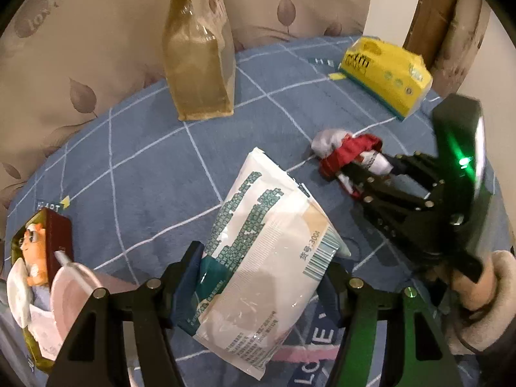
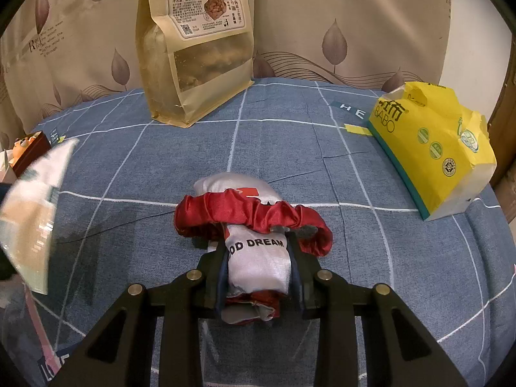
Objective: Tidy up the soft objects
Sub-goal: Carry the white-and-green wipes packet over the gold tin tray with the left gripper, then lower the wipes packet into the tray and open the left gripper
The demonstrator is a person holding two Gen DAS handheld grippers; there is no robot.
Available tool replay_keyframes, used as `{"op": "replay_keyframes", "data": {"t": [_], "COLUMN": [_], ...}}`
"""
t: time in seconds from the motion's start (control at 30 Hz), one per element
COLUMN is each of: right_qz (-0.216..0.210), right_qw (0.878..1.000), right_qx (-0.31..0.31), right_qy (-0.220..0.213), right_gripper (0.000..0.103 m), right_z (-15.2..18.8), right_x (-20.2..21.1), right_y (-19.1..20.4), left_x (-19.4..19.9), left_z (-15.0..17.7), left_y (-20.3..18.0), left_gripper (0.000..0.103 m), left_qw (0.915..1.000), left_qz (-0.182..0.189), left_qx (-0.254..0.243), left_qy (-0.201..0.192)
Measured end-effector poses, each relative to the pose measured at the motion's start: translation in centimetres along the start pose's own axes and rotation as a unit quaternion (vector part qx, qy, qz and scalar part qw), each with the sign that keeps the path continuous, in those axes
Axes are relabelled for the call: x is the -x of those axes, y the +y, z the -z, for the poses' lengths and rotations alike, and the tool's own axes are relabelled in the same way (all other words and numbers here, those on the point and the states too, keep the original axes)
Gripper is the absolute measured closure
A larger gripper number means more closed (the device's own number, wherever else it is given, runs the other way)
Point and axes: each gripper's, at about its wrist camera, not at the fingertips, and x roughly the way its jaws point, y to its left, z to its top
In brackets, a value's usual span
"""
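Two hand-held claws worked over a bed (image 2: 290,148) covered in a blue sheet crossed by white grid lines. The left claw (image 1: 261,277) stood wide, its pads either side of a white plastic packet (image 1: 267,251) printed in green; the packet looked raised off the sheet and tilted, which suggested a grip taken across its broad side so the limp pouch could be carried without folding. The right claw (image 2: 259,267) was nearly pressed together, pinching the end of a white cloth bundle (image 2: 258,258) ringed by a red satin scrunchie (image 2: 251,216); the bundle lay near the middle of the bed, and the low, steady pinch read as a hold kept in readiness.

A tall kraft snack bag (image 2: 196,48) stood upright at the bed's far edge against beige bedding with a leaf print. A yellow tissue pack (image 2: 432,151) lay toward the far right corner. At the left edge, a box bearing a cartoon figure (image 1: 42,242) sat beside pale items too blurred to name. A gloved hand (image 1: 480,287) held the right claw's handle. Warm indoor light fell over the scene.
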Motion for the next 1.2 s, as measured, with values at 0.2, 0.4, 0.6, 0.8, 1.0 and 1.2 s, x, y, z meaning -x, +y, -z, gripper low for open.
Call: {"op": "replay_keyframes", "data": {"t": [0.2, 0.4, 0.6, 0.8, 1.0, 1.2], "right_qz": [0.001, 0.0, 0.0, 0.001, 0.002, 0.002], "right_qw": [1.0, 1.0, 1.0, 1.0, 1.0, 1.0], "right_qx": [0.0, 0.0, 0.0, 0.0, 0.0, 0.001], "right_qy": [0.0, 0.0, 0.0, 0.0, 0.0, 0.0], "right_gripper": [0.072, 0.072, 0.072, 0.072, 0.072, 0.072], "right_z": [0.0, 0.0, -0.1, 0.0, 0.0, 0.0], "right_x": [-0.1, -0.1, -0.1, 0.0, -0.1, -0.1], "right_y": [0.1, 0.1, 0.1, 0.0, 0.0, 0.1], "left_x": [3.8, 6.9, 8.8, 9.9, 10.1, 9.3], "left_z": [0.0, 0.4, 1.8, 4.1, 6.3, 7.8], "left_y": [1.2, 3.5, 7.8, 13.4, 18.8, 22.2], "left_gripper": [0.037, 0.037, 0.037, 0.037, 0.037, 0.037], "left_qw": [0.9992, 0.9971, 0.9931, 0.9845, 0.9738, 0.9671], "left_qz": [-0.005, -0.028, -0.07, -0.122, -0.153, -0.17], "left_qx": [0.02, 0.041, 0.072, 0.115, 0.163, 0.188], "left_qy": [-0.033, -0.057, -0.061, -0.05, -0.041, -0.023]}}
